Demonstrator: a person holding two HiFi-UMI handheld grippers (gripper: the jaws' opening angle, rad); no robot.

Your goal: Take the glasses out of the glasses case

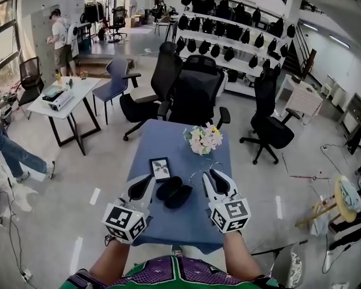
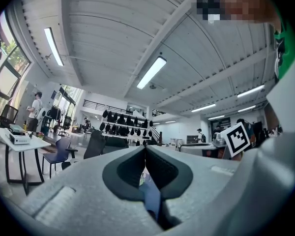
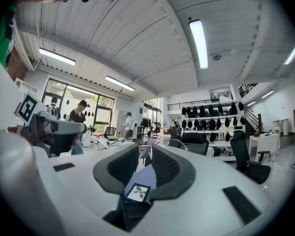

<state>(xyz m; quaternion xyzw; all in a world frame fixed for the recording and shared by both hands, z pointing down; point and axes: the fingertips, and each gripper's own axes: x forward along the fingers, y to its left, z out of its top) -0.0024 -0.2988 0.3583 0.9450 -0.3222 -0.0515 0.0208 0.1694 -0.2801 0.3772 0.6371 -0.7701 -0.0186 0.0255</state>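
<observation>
Glasses [image 3: 166, 139] with thin wire rims are pinched at the tips of the right gripper [image 1: 212, 173], its jaws narrowed onto them above the blue table [image 1: 168, 143]. The black case [image 1: 173, 192] lies open on the table, near a small picture frame [image 1: 160, 168]. Just beside the case is the left gripper [image 1: 149, 179], its jaws pressed together.

One glasses case [image 1: 173, 192], one pair of glasses [image 3: 167, 140], one framed picture [image 1: 160, 168], one flower bouquet [image 1: 203, 140], one blue table [image 1: 168, 138].
</observation>
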